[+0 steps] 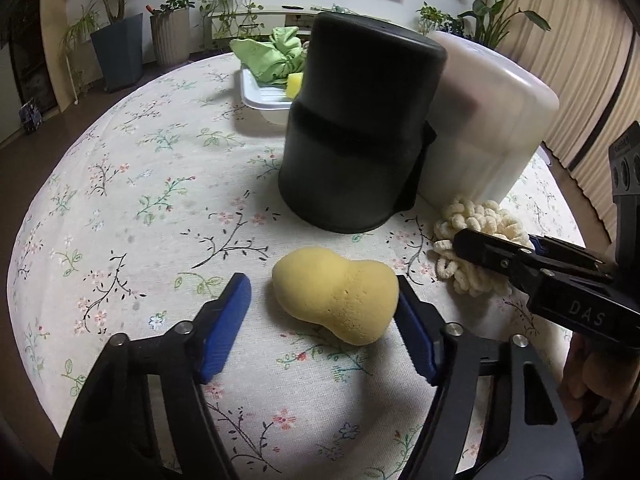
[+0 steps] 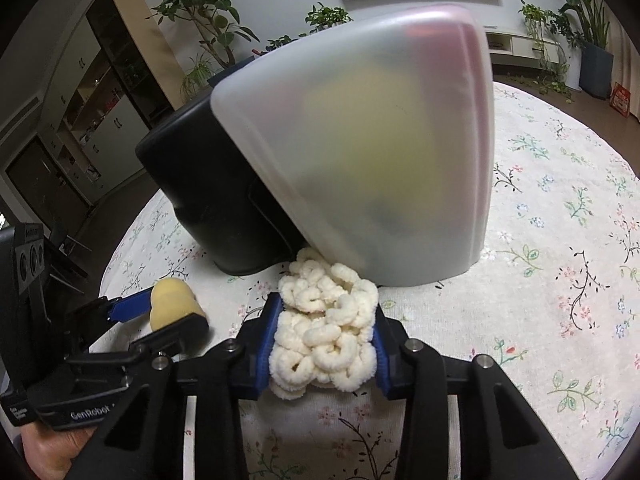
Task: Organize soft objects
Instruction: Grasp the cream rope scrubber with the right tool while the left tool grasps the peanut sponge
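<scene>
A yellow peanut-shaped sponge [image 1: 340, 296] lies on the flowered tablecloth between the blue pads of my left gripper [image 1: 320, 286]. The right pad [image 1: 416, 336] rests against the sponge, while the left pad [image 1: 226, 324] stands clear of it. A cream chenille pad [image 2: 324, 328] lies at the foot of the translucent box, and my right gripper [image 2: 326, 308] is shut on it, both pads pressing into its loops. The left wrist view has the same cream pad [image 1: 472, 220] with the right gripper [image 1: 500, 244] on it. From the right wrist, the left gripper [image 2: 168, 314] straddles the sponge [image 2: 170, 304].
A black upturned cylinder [image 1: 360, 128] and a translucent white box [image 1: 492, 120] stand just behind both objects. A white tray [image 1: 260, 98] at the back holds a green cloth [image 1: 276, 56] and a small yellow piece [image 1: 294, 84]. The round table's edge curves left and right.
</scene>
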`<state>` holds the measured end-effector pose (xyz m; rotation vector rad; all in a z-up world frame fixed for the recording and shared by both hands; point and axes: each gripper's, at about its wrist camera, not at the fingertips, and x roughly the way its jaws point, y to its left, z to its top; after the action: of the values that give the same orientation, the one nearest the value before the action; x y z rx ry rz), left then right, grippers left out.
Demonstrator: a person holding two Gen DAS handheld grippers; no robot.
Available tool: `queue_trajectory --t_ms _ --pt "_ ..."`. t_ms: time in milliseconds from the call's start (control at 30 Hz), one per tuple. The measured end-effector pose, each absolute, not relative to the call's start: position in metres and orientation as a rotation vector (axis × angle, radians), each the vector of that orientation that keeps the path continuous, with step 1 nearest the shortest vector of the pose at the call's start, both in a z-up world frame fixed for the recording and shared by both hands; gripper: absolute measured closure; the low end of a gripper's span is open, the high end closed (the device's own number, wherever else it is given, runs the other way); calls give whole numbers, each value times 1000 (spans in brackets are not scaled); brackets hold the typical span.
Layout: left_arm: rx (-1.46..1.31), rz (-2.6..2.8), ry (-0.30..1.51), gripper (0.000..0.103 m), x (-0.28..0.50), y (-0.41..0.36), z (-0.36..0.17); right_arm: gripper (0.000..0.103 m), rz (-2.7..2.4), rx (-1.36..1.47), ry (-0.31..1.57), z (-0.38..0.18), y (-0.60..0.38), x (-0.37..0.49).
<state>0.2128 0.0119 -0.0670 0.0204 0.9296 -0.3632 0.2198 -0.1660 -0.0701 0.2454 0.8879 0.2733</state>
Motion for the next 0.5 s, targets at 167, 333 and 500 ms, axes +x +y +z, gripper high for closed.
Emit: queue_trajectory --t_ms 167,333,500 --pt "21 -384 926 43 209 9 -67 65 281 241 889 -69 -165 216" --pt "6 -388 925 43 211 11 -67 66 281 237 890 -69 -165 214" --pt "22 -381 924 45 212 8 -67 67 286 230 892 -69 -163 213"
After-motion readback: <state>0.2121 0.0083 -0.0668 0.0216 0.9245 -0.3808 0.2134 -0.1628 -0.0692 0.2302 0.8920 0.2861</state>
